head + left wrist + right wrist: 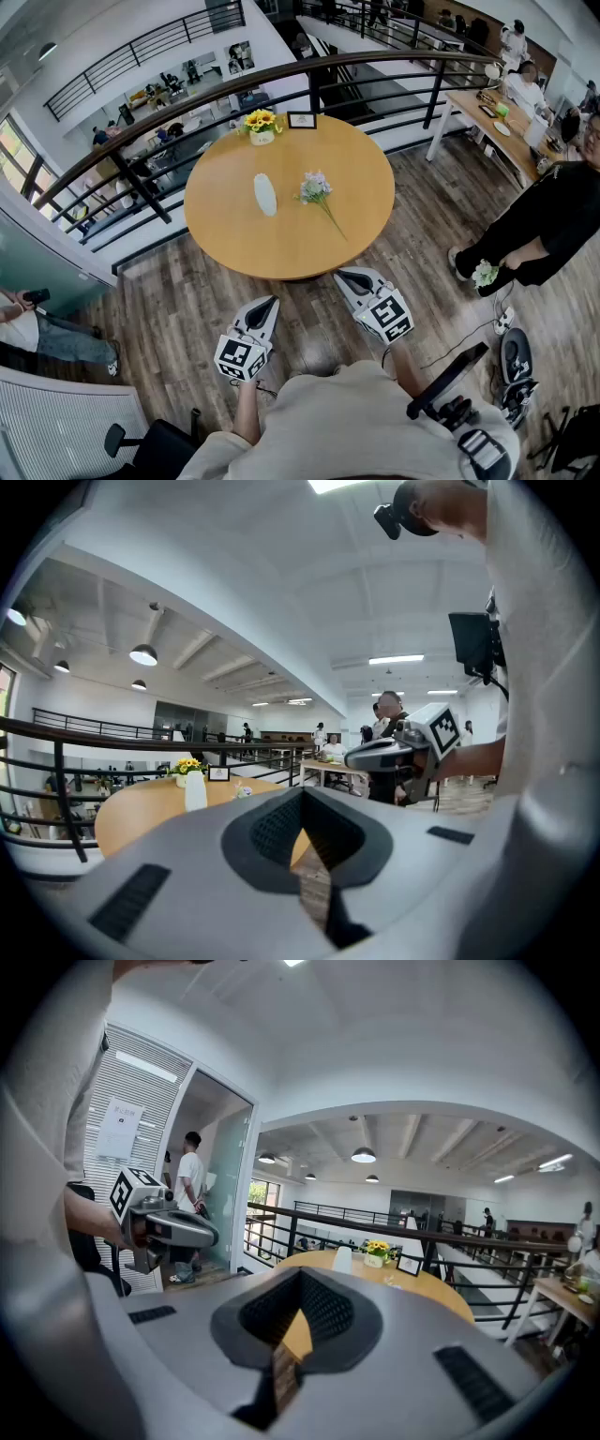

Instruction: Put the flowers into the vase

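In the head view a white vase (265, 194) stands near the middle of the round wooden table (225, 234). A small bunch of pink and white flowers (316, 189) lies on the tabletop just to its right, stem toward me. My left gripper (272, 302) and right gripper (345, 276) hover side by side over the floor, short of the table's near edge. Both are shut with nothing in them. The left gripper view shows the vase (195, 790) and the flowers (243, 791) far ahead. In the right gripper view the vase (343, 1260) is also far off.
A pot of yellow sunflowers (261, 125) and a small picture frame (301, 120) sit at the table's far edge, by a dark curved railing (169, 103). A person in black (553, 225) stands at the right. A second table (487, 122) is behind them.
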